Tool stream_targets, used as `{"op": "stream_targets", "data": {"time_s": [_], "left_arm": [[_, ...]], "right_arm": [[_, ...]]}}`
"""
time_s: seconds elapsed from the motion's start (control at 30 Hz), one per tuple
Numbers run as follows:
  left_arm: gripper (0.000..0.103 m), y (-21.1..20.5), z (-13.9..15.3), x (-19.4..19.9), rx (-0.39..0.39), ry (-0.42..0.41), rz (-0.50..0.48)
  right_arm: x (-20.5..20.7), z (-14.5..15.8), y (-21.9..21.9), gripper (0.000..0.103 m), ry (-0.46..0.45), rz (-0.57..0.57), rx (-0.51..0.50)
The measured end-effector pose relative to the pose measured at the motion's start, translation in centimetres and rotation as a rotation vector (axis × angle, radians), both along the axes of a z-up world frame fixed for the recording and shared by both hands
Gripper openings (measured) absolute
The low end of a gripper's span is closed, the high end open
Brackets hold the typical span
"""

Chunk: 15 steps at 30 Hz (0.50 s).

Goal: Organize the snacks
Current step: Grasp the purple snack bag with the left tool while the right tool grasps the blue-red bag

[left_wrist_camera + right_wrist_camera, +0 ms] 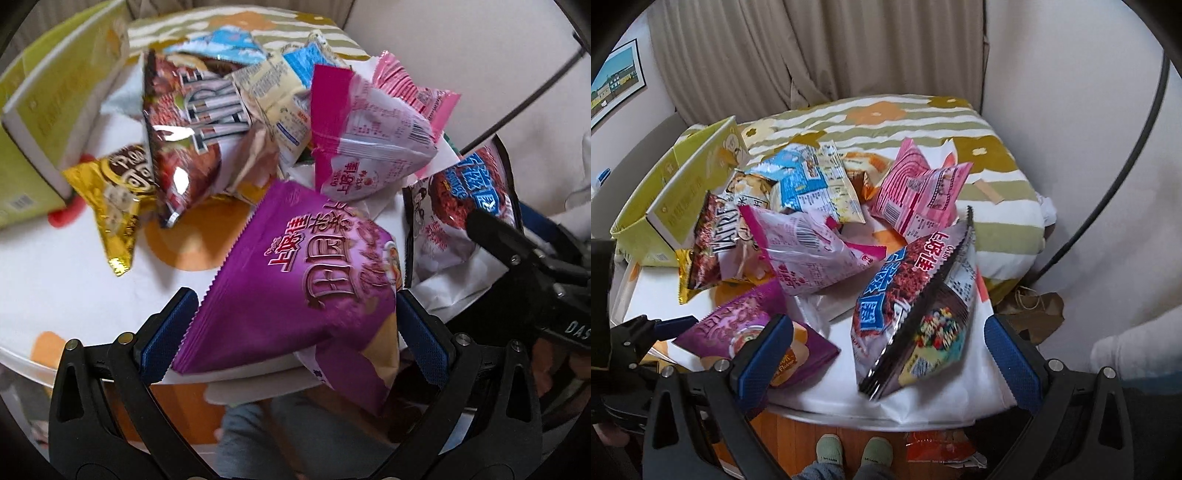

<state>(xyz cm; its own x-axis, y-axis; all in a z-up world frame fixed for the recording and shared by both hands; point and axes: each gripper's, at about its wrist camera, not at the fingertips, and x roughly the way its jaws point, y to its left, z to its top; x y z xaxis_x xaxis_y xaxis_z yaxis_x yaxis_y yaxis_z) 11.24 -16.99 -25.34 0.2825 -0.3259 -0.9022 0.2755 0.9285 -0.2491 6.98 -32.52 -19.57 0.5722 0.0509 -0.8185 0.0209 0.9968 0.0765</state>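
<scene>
A pile of snack bags lies on a white table (827, 391). My left gripper (295, 332) is open, its blue pads either side of a purple bag (303, 288) at the table's near edge; contact is not clear. That purple bag also shows in the right wrist view (738, 325). My right gripper (886, 354) is open around a dark bag with blue labels (916, 306), which also appears in the left wrist view (458, 210). Behind lie a pink-and-white bag (369, 147), a dark red bag (181, 140) and a gold bag (118, 206).
A yellow-green open box (676, 192) stands at the table's left back. A pink bag (919, 192) and a blue bag (812, 181) lie further back. A striped flowered bed cover (923, 125) is behind the table. My slippered feet (853, 454) are below the table edge.
</scene>
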Motion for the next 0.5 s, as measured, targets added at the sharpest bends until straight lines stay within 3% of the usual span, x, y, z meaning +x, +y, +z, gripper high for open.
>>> {"op": "stream_targets", "data": {"time_s": [0.23, 0.4, 0.5], "left_arm": [[0.102, 0.5, -2.0, 1.1, -0.111, 0.046, 0.038], [0.081, 0.7, -2.4, 1.3, -0.159, 0.046, 0.037], [0.075, 1.0, -2.2, 1.4, -0.17, 0.05, 0.043]], "right_arm": [[1.3, -1.4, -0.7, 0.102, 0.016, 0.019, 0.011], [1.7, -2.0, -0.8, 0.092, 0.029, 0.038, 0.009], [1.7, -2.3, -0.8, 0.088, 0.033, 0.044, -0.003]]}}
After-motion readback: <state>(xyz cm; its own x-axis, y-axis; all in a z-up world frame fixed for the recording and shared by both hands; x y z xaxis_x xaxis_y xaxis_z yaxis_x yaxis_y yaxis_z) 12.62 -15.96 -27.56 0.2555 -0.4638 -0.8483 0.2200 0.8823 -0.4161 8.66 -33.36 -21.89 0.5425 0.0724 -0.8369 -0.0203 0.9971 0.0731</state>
